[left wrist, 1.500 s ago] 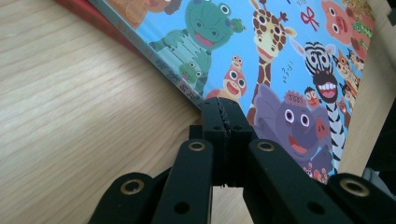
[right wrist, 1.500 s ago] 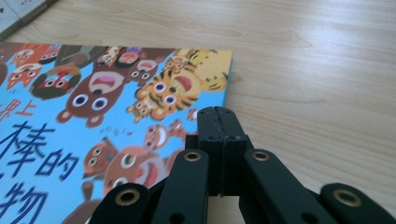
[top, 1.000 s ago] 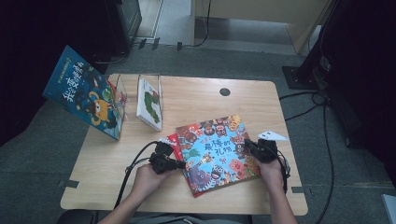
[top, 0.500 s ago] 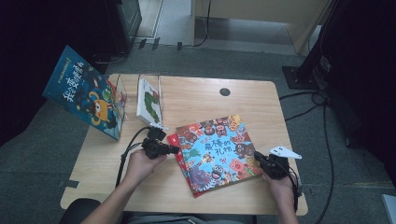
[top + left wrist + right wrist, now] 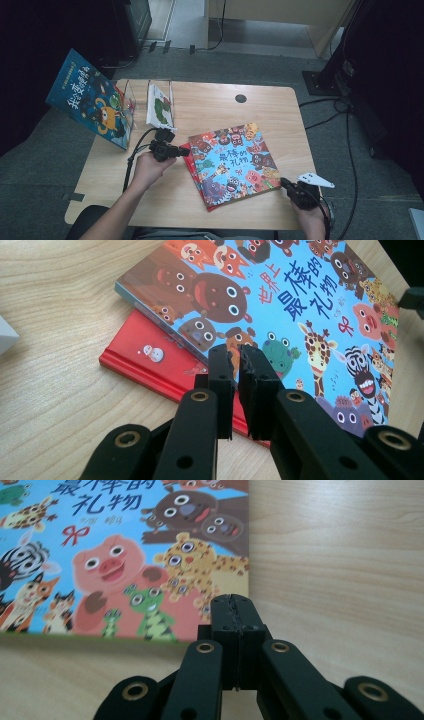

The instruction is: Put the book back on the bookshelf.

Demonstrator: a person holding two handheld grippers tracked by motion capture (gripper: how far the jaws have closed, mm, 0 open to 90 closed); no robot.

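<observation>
Since 0.5 s ago the right tongs [image 5: 286, 183] have edged in to the near right corner of the animal picture book [image 5: 232, 162], jaws pressed shut on nothing. Left tongs [image 5: 183, 150] sit at the book's left edge, jaws parted by a thin slit, empty, above the red book [image 5: 150, 365] lying beneath the animal book on the desk [image 5: 200, 105]. Behind the left hand [image 5: 150, 167], a clear rack [image 5: 131, 97] holds a white book [image 5: 161, 106]; a blue book [image 5: 90, 100] leans against it.
</observation>
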